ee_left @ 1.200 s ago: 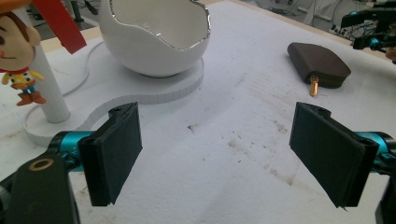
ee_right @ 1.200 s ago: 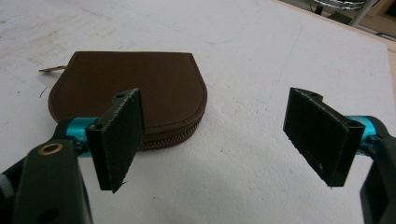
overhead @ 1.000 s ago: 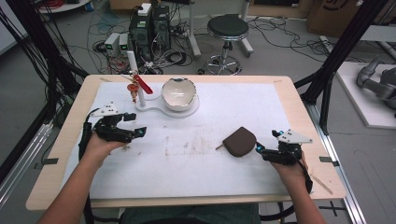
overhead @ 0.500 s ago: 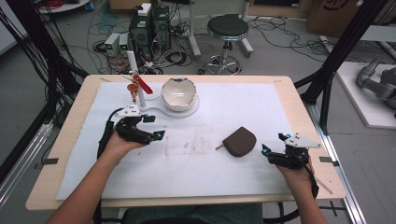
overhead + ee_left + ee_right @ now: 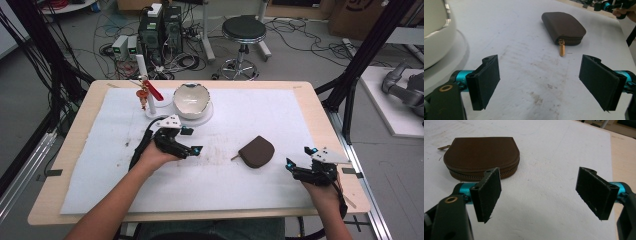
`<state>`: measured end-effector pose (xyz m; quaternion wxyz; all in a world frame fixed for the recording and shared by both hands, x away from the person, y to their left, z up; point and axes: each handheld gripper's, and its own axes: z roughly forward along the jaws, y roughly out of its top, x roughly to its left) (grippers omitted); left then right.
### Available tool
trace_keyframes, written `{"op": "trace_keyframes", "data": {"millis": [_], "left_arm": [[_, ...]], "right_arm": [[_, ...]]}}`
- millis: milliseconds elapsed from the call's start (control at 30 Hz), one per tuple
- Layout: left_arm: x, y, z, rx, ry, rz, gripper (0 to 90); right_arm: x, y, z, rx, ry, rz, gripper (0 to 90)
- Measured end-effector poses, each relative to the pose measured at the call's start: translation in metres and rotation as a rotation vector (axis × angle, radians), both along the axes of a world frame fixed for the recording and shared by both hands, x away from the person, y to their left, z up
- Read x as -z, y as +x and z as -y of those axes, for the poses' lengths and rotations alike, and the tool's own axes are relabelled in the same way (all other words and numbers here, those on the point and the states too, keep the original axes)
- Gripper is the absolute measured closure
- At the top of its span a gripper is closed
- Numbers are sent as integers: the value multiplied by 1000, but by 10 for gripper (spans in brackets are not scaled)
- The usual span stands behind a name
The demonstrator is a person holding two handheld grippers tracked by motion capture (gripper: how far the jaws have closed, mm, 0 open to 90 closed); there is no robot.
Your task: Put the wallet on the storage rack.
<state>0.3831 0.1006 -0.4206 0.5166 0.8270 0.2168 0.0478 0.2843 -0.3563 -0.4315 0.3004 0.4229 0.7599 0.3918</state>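
We hold a two-jaw tool in each hand over a white-covered tabletop (image 5: 100, 190). The left tool (image 5: 192, 148) hangs released, its black jaws spread wide with nothing between them. Seen through the left gripper view, that tool (image 5: 540, 83) points toward a brown zip pouch (image 5: 564, 28), which lies ahead of the jaws and well apart from them, its brass zipper pull (image 5: 561, 49) trailing toward us on the cloth.

The right tool (image 5: 295, 167) is also released, jaws wide and empty. In the right gripper view that tool (image 5: 539, 195) sits near the pouch (image 5: 482, 156); the pouch's zipped edge lies just beyond the jaw on the pouch's side, and we cannot tell whether they touch.

From above, the pouch (image 5: 256, 151) lies flat between the two tools, nearer the right one. Its zipper looks fully closed all along the curved edge.

Beyond the pouch from our side, and past the left tool, a white bowl (image 5: 190, 99) rests on a white plate (image 5: 205, 117). Just beside the bowl, on the side away from the pouch, stands a white post with a red ornament (image 5: 145, 91).

We judge the work is at its very start: neither tool has gripped the pouch, and it sits unopened. Approaching, grasping and whatever follows all remain to be done.
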Motion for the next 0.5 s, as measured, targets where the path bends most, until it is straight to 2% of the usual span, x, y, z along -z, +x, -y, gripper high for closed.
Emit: {"op": "trace_keyframes", "data": {"millis": [500], "left_arm": [[19,4,66,81,47,-19,171]], "right_arm": [[0,2,-1,-10,-2,4,206]]}}
